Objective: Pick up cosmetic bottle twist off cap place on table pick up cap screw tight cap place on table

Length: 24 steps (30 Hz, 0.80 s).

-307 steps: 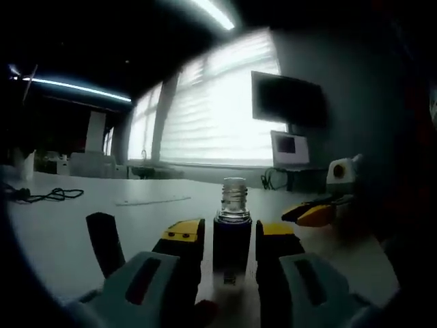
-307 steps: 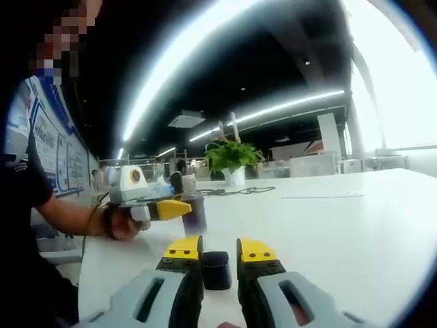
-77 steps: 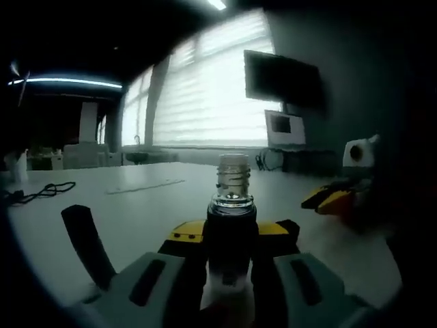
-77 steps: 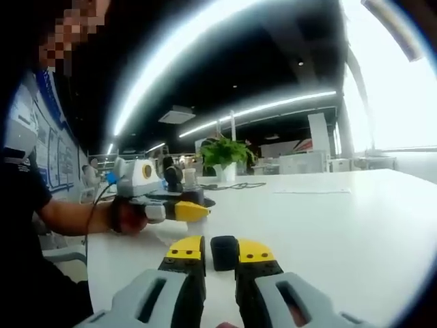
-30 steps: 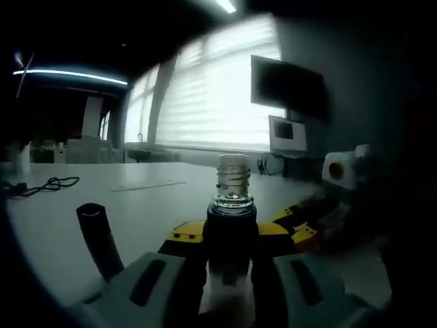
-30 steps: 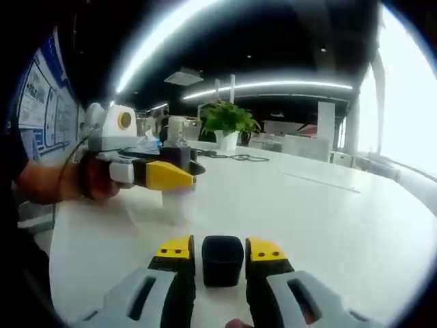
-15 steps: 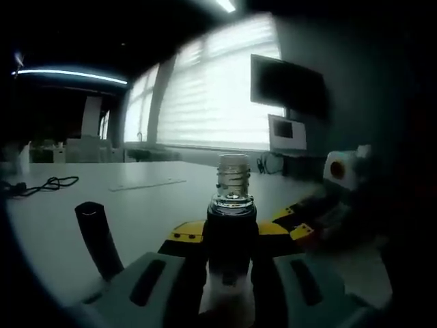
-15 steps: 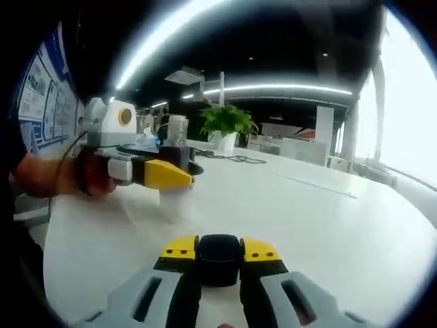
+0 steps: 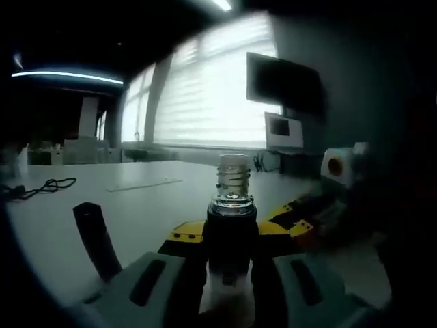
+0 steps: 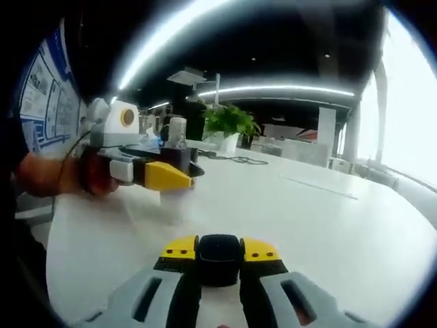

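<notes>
uncapped cosmetic bottle point(image 9: 232, 225) clenched in left gripper point(image 9: 231, 236) jaws, black cap point(image 10: 218, 258) in right gripper point(image 10: 218, 254) jaws

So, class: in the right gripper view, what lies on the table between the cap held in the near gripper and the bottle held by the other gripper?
Nothing: between the cap and bottle the white table is bare.

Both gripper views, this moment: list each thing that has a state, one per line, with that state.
cosmetic bottle: uncapped, threaded neck bare, upright, clamped in the left gripper.
cap: off the bottle, clamped in the right gripper.
left gripper: shut on the cosmetic bottle, held above the table.
right gripper: shut on the cap.
wall screen: dark.
ceiling light strips: lit.
</notes>
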### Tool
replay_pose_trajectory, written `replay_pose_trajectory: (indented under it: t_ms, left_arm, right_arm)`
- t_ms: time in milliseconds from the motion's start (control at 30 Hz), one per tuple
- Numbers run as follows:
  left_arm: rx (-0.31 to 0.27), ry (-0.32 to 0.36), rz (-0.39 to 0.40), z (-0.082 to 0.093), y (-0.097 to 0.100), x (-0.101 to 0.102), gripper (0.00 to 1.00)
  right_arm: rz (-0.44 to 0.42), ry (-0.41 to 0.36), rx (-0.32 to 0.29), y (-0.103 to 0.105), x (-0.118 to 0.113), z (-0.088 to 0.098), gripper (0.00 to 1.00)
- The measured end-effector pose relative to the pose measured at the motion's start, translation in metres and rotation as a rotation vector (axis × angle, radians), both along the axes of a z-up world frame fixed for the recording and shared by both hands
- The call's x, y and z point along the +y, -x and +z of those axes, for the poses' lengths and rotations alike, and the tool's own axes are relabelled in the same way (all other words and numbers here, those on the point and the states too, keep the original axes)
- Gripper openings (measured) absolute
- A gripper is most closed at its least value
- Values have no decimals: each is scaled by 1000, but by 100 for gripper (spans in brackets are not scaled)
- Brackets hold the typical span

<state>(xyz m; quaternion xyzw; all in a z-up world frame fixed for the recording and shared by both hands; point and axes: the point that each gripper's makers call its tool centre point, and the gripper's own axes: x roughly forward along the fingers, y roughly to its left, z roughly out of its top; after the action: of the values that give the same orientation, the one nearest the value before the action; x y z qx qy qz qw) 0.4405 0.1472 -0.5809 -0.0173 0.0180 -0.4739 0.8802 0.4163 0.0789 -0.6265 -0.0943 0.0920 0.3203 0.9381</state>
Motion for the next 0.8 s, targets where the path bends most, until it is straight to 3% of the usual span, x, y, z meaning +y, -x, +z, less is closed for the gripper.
replay_pose_trajectory:
  t_ms: [200, 433, 800]
  left_arm:
    - [12, 4, -10, 0, 7, -3, 14]
    - [9, 19, -37, 7, 21, 0, 14]
    - [28, 26, -90, 2, 37, 14, 15]
  right_arm:
    - [11, -72, 11, 3, -1, 8, 16]
    - [35, -81, 7, 8, 5, 12, 16]
    - [75, -120, 23, 14, 11, 19, 16]
